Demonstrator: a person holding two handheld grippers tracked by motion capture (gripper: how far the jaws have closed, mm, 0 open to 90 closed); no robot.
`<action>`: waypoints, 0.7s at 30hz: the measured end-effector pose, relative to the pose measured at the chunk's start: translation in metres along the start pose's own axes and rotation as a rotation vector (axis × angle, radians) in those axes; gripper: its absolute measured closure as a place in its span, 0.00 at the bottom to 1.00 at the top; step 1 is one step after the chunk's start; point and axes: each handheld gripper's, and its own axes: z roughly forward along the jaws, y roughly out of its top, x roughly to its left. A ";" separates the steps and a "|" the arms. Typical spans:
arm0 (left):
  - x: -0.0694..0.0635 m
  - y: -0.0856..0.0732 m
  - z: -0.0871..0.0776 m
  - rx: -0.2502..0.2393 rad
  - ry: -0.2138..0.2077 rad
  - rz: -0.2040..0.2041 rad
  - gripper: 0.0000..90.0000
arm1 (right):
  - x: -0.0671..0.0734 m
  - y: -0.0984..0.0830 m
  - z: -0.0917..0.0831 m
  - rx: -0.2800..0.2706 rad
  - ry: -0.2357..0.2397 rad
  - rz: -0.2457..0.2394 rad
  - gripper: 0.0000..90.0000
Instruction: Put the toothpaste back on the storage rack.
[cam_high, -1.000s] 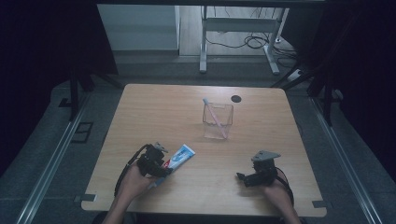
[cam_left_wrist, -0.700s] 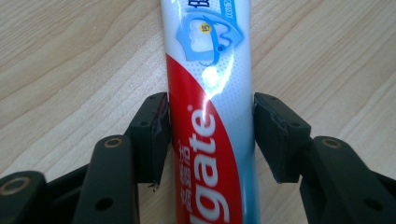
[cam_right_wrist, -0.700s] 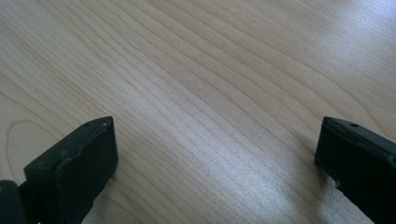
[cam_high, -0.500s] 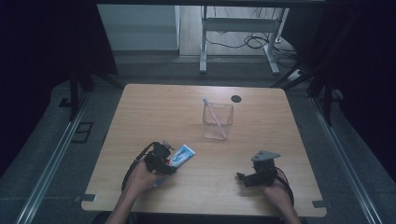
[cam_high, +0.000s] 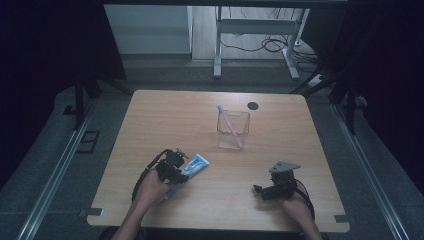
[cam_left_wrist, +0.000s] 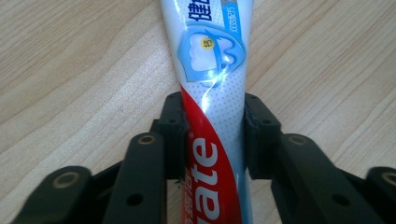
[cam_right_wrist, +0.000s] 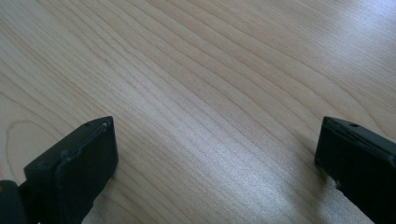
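A white, blue and red toothpaste tube (cam_high: 195, 164) lies flat on the wooden table (cam_high: 165, 115) near its front left. My left gripper (cam_high: 178, 167) sits over the tube's near end. In the left gripper view its jaws have just been closing, and the black pads (cam_left_wrist: 173, 135) now press both sides of the tube (cam_left_wrist: 212, 70). My left gripper (cam_left_wrist: 212, 123) is shut on it. My right gripper (cam_high: 258, 190) rests at the front right, held by a hand. Its jaws stand wide apart over bare wood, with my right gripper (cam_right_wrist: 215, 144) open and nothing between them.
A clear square cup (cam_high: 233, 131) stands near the table's middle with a pale toothbrush (cam_high: 227, 120) leaning in it. A small black disc (cam_high: 253, 105) lies behind it near the far edge. Beyond the table are desk legs and cables on the floor.
The left hand has edged forward along the tube and its jaws have closed in on it. The right hand and the cup have stayed where they were.
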 end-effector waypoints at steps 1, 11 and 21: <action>0.000 0.000 -0.001 0.000 0.004 0.007 0.76 | 0.000 0.000 0.000 0.000 0.000 0.000 0.00; 0.001 0.000 -0.004 -0.047 0.024 0.003 0.81 | 0.000 0.000 0.000 0.000 0.000 0.000 0.00; 0.002 0.004 -0.019 -0.134 0.007 0.019 0.81 | 0.000 0.000 0.000 0.001 0.000 -0.001 0.00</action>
